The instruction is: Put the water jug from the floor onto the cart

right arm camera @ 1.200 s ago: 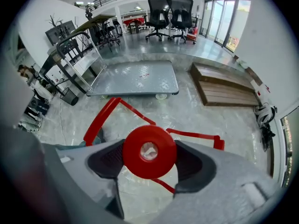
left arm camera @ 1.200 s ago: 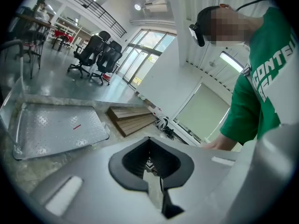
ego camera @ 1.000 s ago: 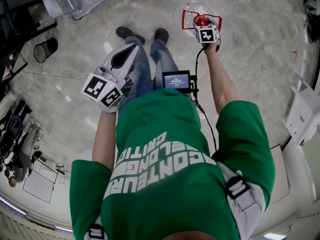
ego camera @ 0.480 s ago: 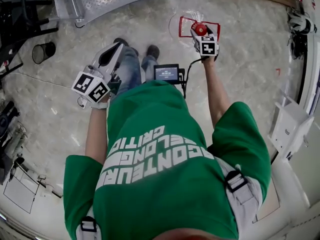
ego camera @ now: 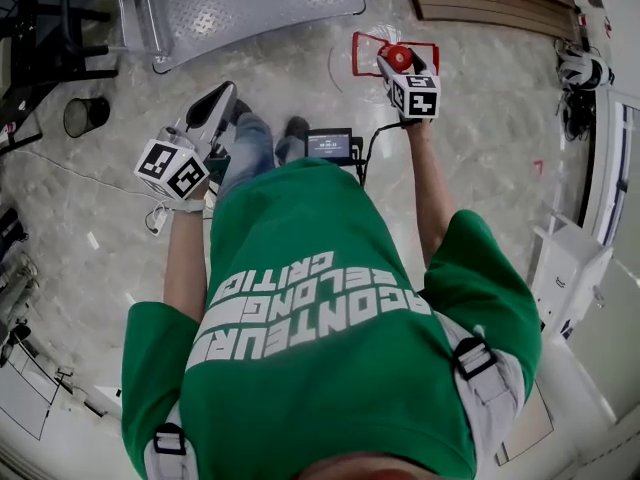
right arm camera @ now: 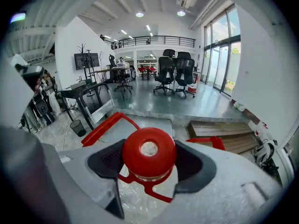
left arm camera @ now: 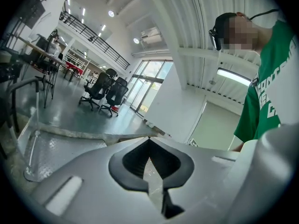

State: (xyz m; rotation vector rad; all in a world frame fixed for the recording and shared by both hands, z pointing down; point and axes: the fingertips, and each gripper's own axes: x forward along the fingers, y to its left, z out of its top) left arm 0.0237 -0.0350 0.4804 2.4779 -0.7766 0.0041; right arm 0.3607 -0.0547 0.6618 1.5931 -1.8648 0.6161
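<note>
Right gripper (right arm camera: 150,166) view: my jaws clamp the red cap of the jug (right arm camera: 148,148), its clear body hanging below. Head view adds the cart (ego camera: 240,8) ahead, apart from the jug. Left gripper (left arm camera: 154,181) view: jaws together, empty.

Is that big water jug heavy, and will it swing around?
Probably not very heavy: the right tool alone holds the water jug by its red cap. It may swing, since only its top is gripped. It looks clear and smooth, so likely slippery.
</note>
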